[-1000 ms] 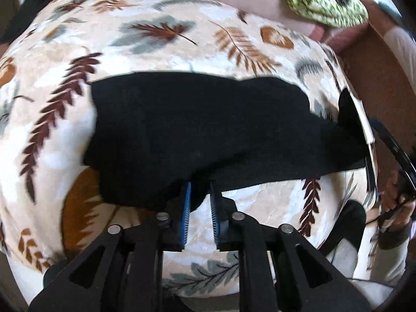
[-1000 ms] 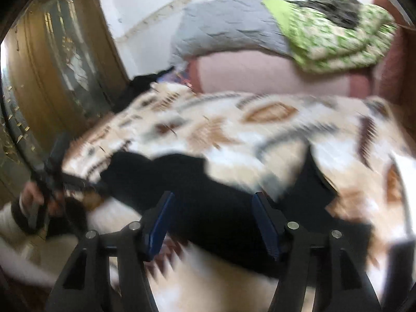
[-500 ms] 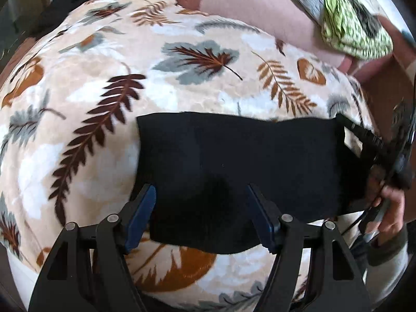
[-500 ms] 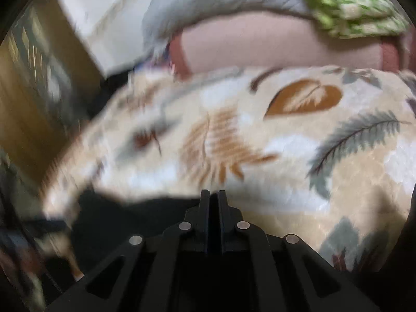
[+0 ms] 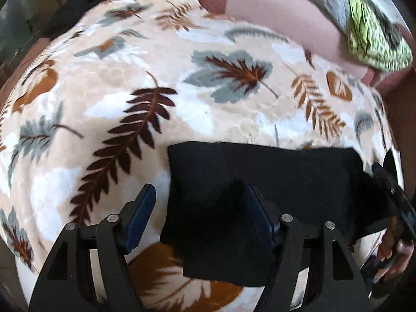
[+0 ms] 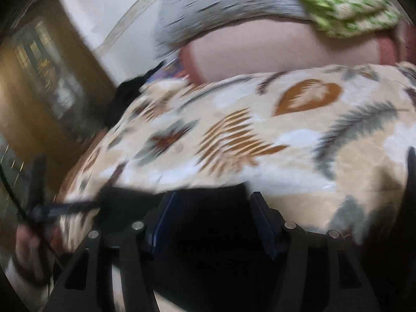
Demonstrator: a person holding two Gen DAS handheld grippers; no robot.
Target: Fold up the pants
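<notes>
On the leaf-print blanket [image 5: 109, 83]: folded black pants [image 5: 260, 182]; left tool [image 5: 200, 215], right tool [image 6: 212, 218] spread, gripping nothing; a careless regrasp risked unfolding the layers.

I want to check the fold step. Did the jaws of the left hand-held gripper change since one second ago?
Yes. The left hand-held gripper was nearly shut at the near edge of the black pants; now its jaws stand wide open over the folded pants on the leaf blanket.

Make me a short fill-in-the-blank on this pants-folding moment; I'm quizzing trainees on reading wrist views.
1. The folded pants are ____ in colour.
2. The pants lie on a blanket printed with ____.
3. The left claw has its jaws ____.
4. The green patterned cloth lies toward the ____ side of the left wrist view.

Answers: black; leaves; open; right
</notes>
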